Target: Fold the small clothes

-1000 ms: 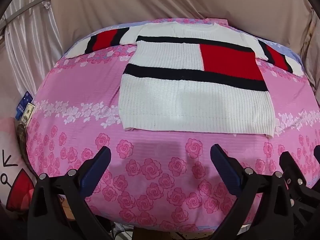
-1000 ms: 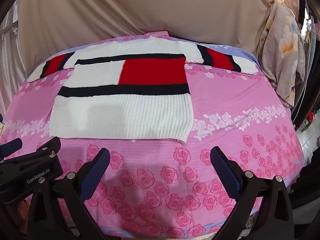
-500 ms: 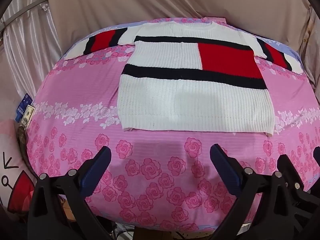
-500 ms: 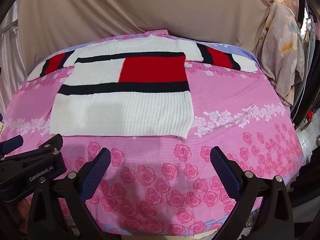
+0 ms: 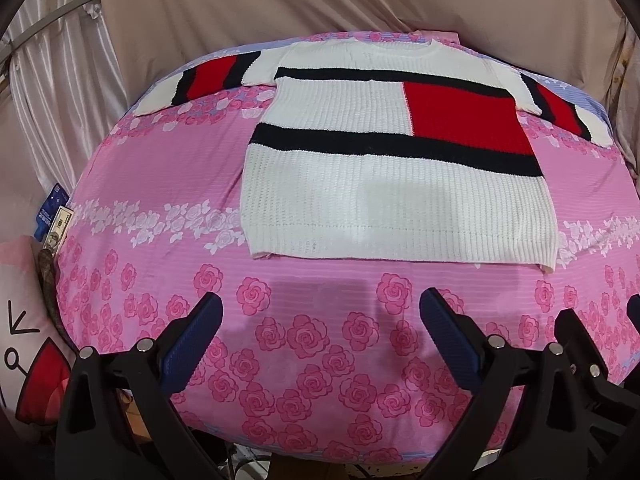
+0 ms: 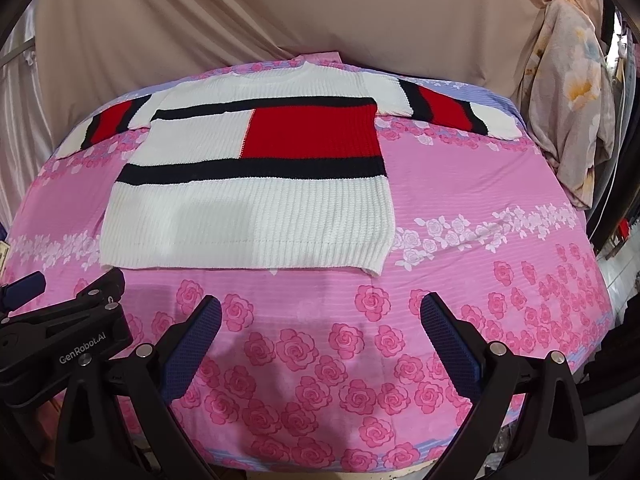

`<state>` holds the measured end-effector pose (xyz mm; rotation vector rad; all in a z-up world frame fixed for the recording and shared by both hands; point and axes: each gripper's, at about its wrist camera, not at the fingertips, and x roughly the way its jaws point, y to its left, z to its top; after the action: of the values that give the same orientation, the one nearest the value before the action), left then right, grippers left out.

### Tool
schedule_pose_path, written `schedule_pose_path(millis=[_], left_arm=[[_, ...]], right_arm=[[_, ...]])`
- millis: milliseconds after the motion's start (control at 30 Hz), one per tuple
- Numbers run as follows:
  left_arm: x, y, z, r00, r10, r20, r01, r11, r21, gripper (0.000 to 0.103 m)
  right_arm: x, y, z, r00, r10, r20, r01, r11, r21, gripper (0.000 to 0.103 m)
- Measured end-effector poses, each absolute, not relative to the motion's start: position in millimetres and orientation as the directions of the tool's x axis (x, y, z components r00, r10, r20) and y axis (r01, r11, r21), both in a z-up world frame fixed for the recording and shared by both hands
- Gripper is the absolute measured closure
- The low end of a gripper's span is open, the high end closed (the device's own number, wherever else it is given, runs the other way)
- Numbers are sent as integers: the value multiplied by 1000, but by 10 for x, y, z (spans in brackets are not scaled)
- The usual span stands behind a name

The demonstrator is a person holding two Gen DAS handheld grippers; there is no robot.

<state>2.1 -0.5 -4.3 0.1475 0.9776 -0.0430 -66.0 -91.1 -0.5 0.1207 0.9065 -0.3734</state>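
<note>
A white knit sweater (image 5: 384, 200) with black stripes and a red block lies flat, front up, sleeves spread, on the pink rose-print sheet (image 5: 160, 184). It also shows in the right wrist view (image 6: 248, 216). My left gripper (image 5: 320, 320) is open and empty, held over the sheet short of the sweater's hem. My right gripper (image 6: 320, 322) is open and empty, also short of the hem, toward its right corner. The left gripper's body (image 6: 68, 336) shows at the left of the right wrist view.
A beige curtain (image 5: 320, 0) hangs behind the table. A floral garment (image 6: 568, 100) hangs at the far right. A pink cushion (image 5: 24, 340) and some cards (image 5: 54, 216) sit off the table's left edge. The sheet's near edge (image 6: 320, 464) drops off below the grippers.
Both views have shifted slightly: the sweater sits a little lower and nearer in frame, so both grippers have eased forward and up. Both grippers stay open.
</note>
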Motion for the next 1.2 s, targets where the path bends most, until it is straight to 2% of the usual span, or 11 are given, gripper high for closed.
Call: schedule_pose_path(millis=[1200], left_arm=[[12,49,-48,558,37,-829,100,989,111,7]], right_arm=[[-626,-903,-26,553,-259,-792,364,930,-50,5]])
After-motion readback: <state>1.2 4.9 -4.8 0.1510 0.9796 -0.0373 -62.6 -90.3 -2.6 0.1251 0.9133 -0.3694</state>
